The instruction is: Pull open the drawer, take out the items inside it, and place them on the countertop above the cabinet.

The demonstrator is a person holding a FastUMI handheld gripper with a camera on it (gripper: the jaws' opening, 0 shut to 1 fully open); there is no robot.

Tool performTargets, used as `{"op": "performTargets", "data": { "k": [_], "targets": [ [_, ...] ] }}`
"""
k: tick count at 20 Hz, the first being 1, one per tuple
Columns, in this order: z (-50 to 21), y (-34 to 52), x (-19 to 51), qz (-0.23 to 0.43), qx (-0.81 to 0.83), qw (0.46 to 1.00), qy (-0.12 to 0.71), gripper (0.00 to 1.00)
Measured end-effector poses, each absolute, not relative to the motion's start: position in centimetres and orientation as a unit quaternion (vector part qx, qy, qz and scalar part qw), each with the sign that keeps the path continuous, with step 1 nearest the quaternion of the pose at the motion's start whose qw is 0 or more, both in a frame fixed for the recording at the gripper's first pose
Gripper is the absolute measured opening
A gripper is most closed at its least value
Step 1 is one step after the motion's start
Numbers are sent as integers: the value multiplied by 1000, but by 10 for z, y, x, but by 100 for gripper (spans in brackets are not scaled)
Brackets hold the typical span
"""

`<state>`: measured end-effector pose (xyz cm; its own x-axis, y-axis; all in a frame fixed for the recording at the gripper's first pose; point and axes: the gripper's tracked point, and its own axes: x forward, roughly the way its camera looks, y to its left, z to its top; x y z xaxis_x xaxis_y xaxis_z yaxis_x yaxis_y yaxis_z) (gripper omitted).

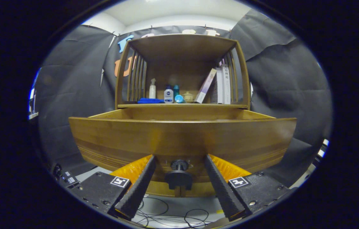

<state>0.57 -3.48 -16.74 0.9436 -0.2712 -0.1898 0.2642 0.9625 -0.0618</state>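
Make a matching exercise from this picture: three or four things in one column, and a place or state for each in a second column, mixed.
Things:
1. drawer
2. knob
3. books
4. blue cloth
5. gripper

Places or states:
A. lying flat on the countertop, beside the bottles
B. pulled out
C. leaning at the countertop's far side from the cloth
D. between the fingers, not pinched
E. open

Pairs: 1-B, 2-D, 3-C, 4-A, 5-E
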Motion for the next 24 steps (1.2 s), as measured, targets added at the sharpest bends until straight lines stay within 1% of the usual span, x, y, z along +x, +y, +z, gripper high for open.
{"op": "performTargets", "data": {
  "k": [3,17,24],
  "targets": [
    [-168,-41,11,-142,-22,985,100,99],
    [-166,-48,26,-132,-50,984,108,100],
    [-163,-53,54,-114,-59,984,127,100]
  ]
}}
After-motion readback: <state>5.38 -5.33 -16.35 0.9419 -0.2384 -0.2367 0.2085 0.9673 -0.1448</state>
